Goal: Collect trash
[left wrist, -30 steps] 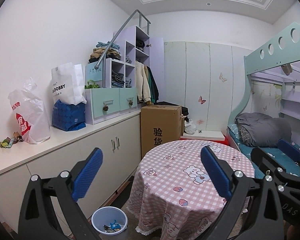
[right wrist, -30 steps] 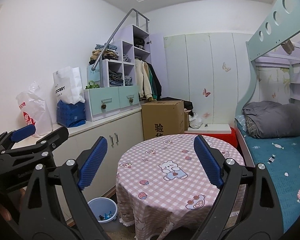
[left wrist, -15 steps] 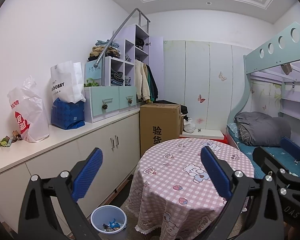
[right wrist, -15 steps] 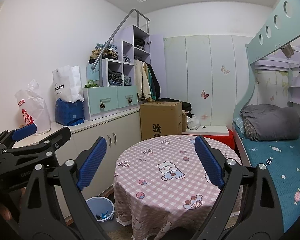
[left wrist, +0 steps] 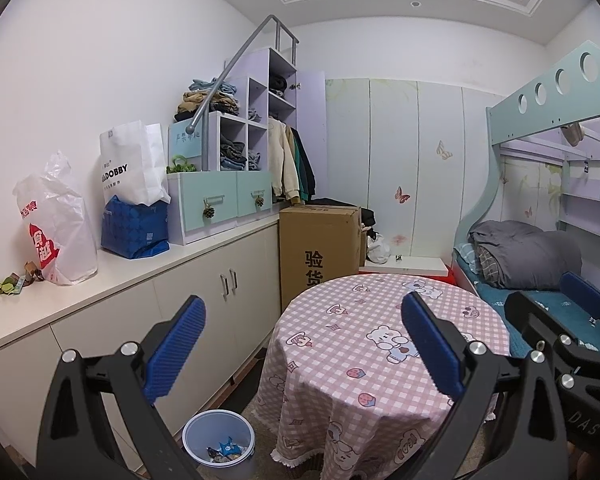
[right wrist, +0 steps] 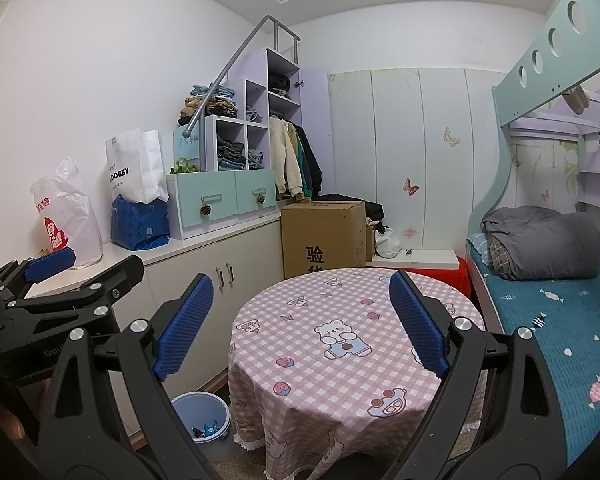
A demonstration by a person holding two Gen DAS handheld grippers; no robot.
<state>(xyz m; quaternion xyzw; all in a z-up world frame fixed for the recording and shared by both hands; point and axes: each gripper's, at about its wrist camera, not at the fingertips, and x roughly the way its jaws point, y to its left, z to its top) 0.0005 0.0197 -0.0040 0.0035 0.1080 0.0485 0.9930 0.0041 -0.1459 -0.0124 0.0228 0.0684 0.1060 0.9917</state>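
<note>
Left wrist view: we see a small bedroom with white walls. Far left on the long white countertop (left wrist: 112,276), small crumpled green-brown wrapper scraps (left wrist: 14,282) lie just beside a white crinkled plastic bag with red print (left wrist: 56,224); then one white paper shopping bag (left wrist: 134,164) standing in a blue woven bag (left wrist: 136,228): three bags. On the floor below, one round pale-blue plastic bin (left wrist: 219,442) holds a few wrappers, near the round table with pink checked cartoon cloth (left wrist: 380,344), whose top is bare. One brown cardboard box (left wrist: 320,248) stands behind the table; a teal bunk bed (left wrist: 540,272) is at right. Our left gripper (left wrist: 302,344) is spread wide, nothing between the pads. Right gripper (right wrist: 302,322) likewise spread, empty, over the table.
</note>
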